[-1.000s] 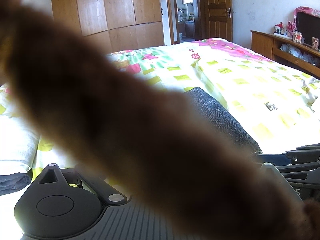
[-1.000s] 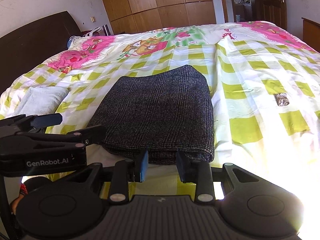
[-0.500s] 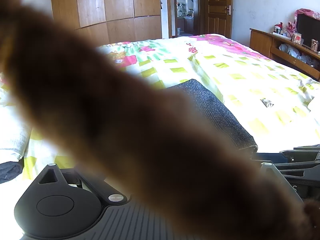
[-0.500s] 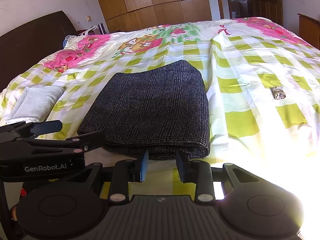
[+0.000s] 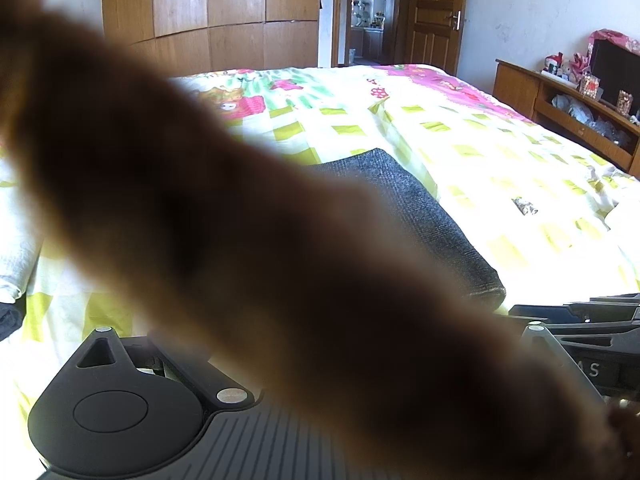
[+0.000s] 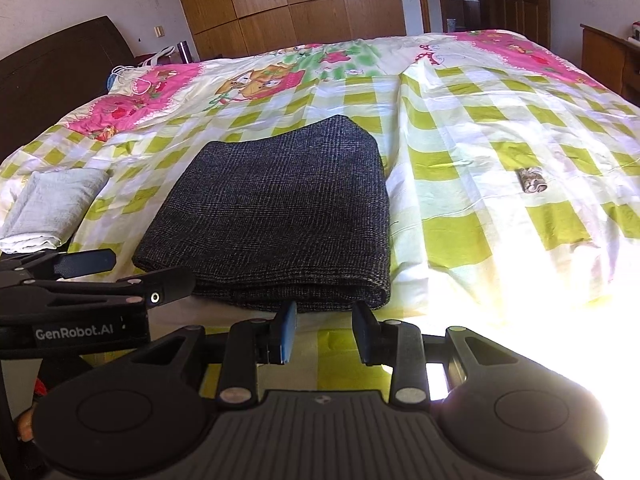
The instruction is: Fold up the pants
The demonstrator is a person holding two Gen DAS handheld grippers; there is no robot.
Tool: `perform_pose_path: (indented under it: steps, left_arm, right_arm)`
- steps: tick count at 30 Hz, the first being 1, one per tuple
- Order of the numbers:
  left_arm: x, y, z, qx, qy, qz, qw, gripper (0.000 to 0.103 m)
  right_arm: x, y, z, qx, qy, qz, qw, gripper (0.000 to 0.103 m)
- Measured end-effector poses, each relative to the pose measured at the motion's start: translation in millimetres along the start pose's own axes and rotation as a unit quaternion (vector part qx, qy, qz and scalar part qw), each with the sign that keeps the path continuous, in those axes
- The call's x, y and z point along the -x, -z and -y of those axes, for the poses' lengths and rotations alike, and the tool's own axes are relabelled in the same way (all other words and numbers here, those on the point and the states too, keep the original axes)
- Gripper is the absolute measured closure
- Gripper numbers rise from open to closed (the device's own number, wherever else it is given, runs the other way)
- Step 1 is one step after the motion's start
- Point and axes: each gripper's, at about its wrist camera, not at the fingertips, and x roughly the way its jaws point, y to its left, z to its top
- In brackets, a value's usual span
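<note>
The dark grey pants (image 6: pixel 276 208) lie folded into a flat rectangle on the checked quilt (image 6: pixel 480 140). My right gripper (image 6: pixel 325 314) sits just short of their near folded edge, open, with nothing between its blue-padded fingers. My left gripper (image 6: pixel 148 270) reaches in from the left beside the pants' near left corner; its fingers stand apart and hold nothing. In the left wrist view a blurred brown furry sleeve (image 5: pixel 240 240) covers the middle and hides that gripper's own fingers. Only the right part of the pants (image 5: pixel 432 220) shows there, with the right gripper (image 5: pixel 580 312) at the right edge.
A folded pale grey cloth (image 6: pixel 52 204) lies at the left of the bed. A small crumpled scrap (image 6: pixel 530 180) rests on the quilt to the right. A dark headboard (image 6: pixel 52 68) stands at far left, wooden wardrobes (image 6: pixel 300 4) behind, and a sideboard (image 5: pixel 560 108) at the right wall.
Both views have tilted a little, so the pants sit slightly further left in the right wrist view. The pants themselves have not moved and the right jaws keep the same gap.
</note>
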Motion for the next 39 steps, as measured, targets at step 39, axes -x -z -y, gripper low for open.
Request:
perform_pose_path:
  steps: [39]
  left_arm:
    - [1, -73, 54, 0.013, -0.054, -0.02, 0.9982, 0.0]
  right_arm:
    - [-26, -71, 99, -0.032, -0.094, -0.001, 0.995, 0.054]
